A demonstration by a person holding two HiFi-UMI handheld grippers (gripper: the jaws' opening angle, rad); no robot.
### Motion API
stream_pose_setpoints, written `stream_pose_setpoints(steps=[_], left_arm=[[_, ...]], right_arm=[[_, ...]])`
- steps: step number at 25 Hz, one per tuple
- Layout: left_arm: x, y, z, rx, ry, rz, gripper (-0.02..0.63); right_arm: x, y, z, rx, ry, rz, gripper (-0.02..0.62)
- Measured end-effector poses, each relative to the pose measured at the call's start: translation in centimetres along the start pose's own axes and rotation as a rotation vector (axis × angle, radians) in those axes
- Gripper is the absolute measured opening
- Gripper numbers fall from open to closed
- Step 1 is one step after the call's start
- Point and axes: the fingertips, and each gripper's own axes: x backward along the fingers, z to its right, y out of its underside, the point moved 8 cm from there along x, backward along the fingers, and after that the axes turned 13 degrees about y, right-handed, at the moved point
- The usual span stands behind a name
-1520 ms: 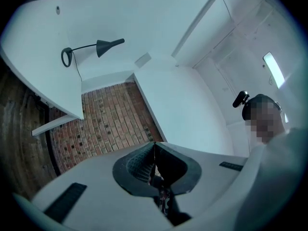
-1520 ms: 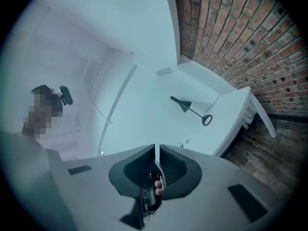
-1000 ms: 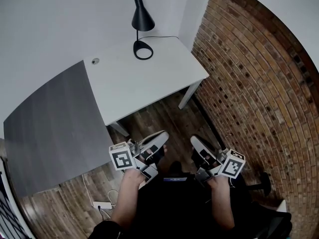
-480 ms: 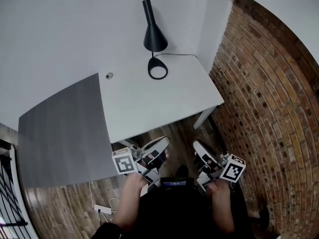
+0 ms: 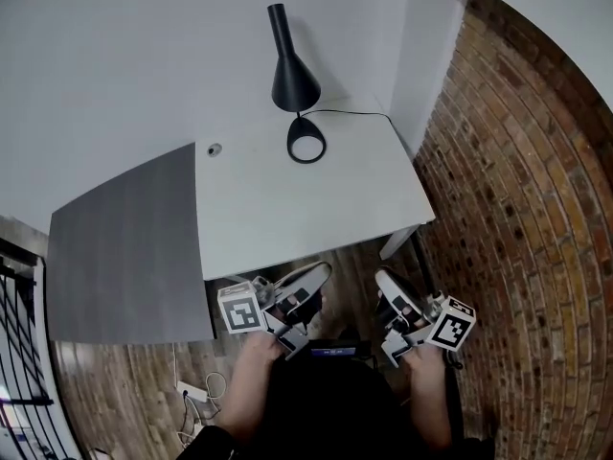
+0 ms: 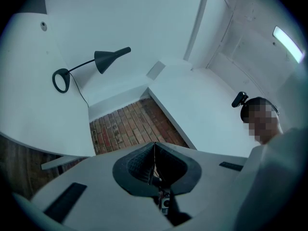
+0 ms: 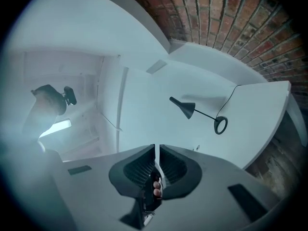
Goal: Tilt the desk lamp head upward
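- Desk lamp (image 5: 293,82) stands at the far edge of the white desk (image 5: 287,209), head angled down, well apart from both tools.
- Left gripper (image 5: 324,270) and right gripper (image 5: 381,277): jaws pressed together, nothing pinched, held low before the desk.
- Probably best: reach in, spread one tool, pinch the head, lift gently, and steady the ring base.
- Brick wall (image 5: 517,190) at right, wood floor (image 5: 354,257) below.

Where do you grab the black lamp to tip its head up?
Probably the slim tube at the top of the lamp head: it looks narrow enough to pinch, and it sticks out like a handle to lever with. Come from the front of the desk, since the wall stands right behind.
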Motion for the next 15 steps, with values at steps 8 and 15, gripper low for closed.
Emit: stream_pose_setpoints(steps=[8,15], left_arm=[[-1.7,-1.1,-1.1,-0.027,-0.020,0.010,0.012],[-2.9,-3.5,-3.9,-0.002,0.019,0.011,0.012]], right_arm=[[-1.4,-2.0,1.1,-0.005,-0.035,-0.029,0.017],[-3.8,-3.9,1.8,0.025,-0.007,-0.027,0.017]])
